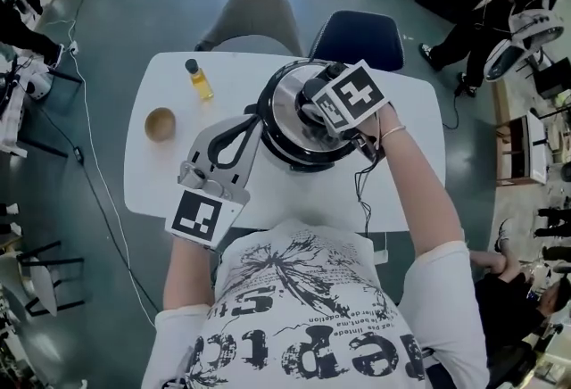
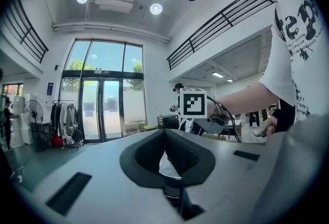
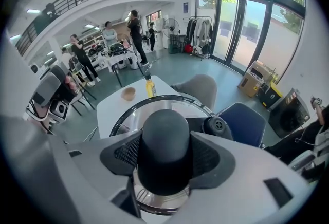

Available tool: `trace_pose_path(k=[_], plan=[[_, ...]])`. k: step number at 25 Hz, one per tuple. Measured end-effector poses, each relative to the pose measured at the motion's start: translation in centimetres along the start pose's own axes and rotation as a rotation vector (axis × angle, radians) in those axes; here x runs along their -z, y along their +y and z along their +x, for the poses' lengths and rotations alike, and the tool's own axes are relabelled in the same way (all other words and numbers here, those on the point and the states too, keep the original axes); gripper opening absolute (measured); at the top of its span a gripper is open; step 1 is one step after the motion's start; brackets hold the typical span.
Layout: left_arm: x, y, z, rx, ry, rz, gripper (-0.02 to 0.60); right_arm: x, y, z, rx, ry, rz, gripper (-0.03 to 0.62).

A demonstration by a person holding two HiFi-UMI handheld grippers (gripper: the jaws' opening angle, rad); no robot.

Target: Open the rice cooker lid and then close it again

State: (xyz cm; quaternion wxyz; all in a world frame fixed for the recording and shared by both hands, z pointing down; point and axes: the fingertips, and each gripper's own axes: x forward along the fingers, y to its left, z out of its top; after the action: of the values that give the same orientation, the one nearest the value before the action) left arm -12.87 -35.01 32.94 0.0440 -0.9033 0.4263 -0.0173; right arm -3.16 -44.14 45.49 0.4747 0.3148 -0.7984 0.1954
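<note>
Rice cooker (image 1: 272, 144) stands mid-tabletop (image 1: 161, 177), a bit toward the far edge. Lid (image 1: 287, 97) is over the pot. Can't tell from any view whether its rim is seated or just off.

Right gripper (image 1: 314, 111) comes down steeply onto the lid's middle. In the right gripper view its jaws are clamped on the black knob (image 3: 165, 138), with a pad pressing each side and the lid's steel rim arcing behind.

Left gripper (image 1: 252, 118) lies level on the cooker's left side, tips right at the pot's rim. In the left gripper view the jaw tips are together and the pads bow apart behind them. Nothing visibly pinched between them. Can't tell whether the tips actually touch the cooker.

Bottle (image 1: 199, 79) of yellow liquid with a dark cap stands upright near the far edge, left of the cooker. Small wooden bowl (image 1: 161, 124) sits near the left edge, apart from the bottle. Grey chair (image 1: 254, 21) and blue chair (image 1: 361, 37) stand side by side beyond the far edge.
</note>
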Motion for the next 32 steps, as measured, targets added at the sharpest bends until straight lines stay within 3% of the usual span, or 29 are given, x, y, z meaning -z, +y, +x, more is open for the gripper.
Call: trace_pose_path(k=[9,21,32], plan=[[-0.9,-5.5,-1.0,-0.059,0.009,0.001,0.014,4.9,-0.3,-5.0,0.001,-0.060,-0.037,0.291],[-0.5,-19.4,-0.8,-0.091,0.030,-0.021,0.014,19.5,-1.3,-10.9,-0.041,-0.063,-0.032,0.291],[0.8,-24.8,-1.3,-0.095,0.061,-0.031,0.014,27.3,-0.6,-12.2,-0.092,-0.045,-0.004,0.291]])
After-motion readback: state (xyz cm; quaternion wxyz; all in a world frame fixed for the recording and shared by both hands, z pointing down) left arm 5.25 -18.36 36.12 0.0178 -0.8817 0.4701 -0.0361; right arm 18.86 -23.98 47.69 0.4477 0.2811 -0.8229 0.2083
